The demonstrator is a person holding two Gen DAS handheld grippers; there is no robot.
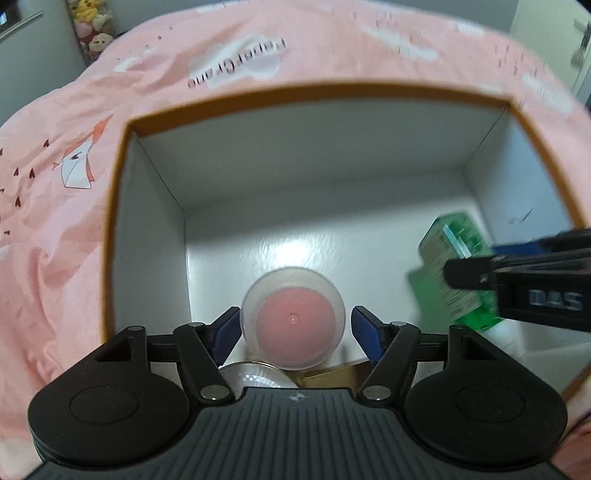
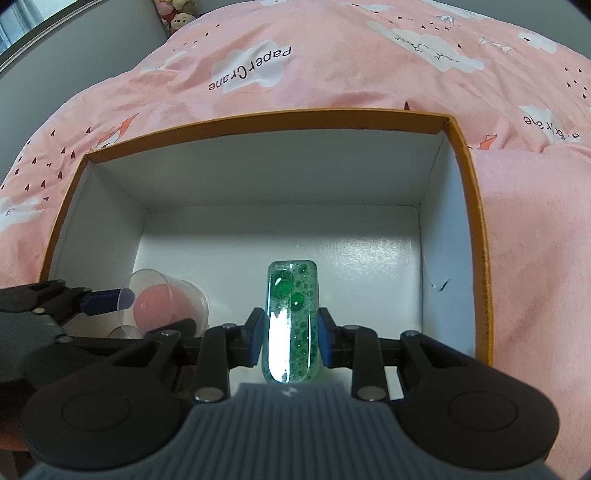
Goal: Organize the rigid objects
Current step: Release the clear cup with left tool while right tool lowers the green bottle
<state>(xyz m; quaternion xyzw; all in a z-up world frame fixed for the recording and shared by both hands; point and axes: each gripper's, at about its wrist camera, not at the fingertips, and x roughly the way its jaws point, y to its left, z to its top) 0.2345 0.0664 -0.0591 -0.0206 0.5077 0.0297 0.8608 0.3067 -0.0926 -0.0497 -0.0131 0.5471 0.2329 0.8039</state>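
Note:
An open cardboard box [image 1: 122,206] with an orange rim and white inside lies on a pink bedsheet; it also shows in the right wrist view [image 2: 469,206]. My left gripper [image 1: 293,326] holds a clear plastic cup with a pink inside [image 1: 293,321] over the box's near left part; the cup also shows in the right wrist view [image 2: 166,306]. My right gripper [image 2: 290,338] is shut on a green bottle of bubbly liquid [image 2: 291,317], held over the box floor. The bottle [image 1: 454,266] appears blurred at the right of the left wrist view.
The pink sheet [image 2: 332,66] with "Paper Crane" print surrounds the box. Under the cup, a clear round lid [image 1: 255,376] and a gold-coloured object [image 1: 328,376] lie at the box's near edge. Plush toys [image 1: 92,26] stand far back left.

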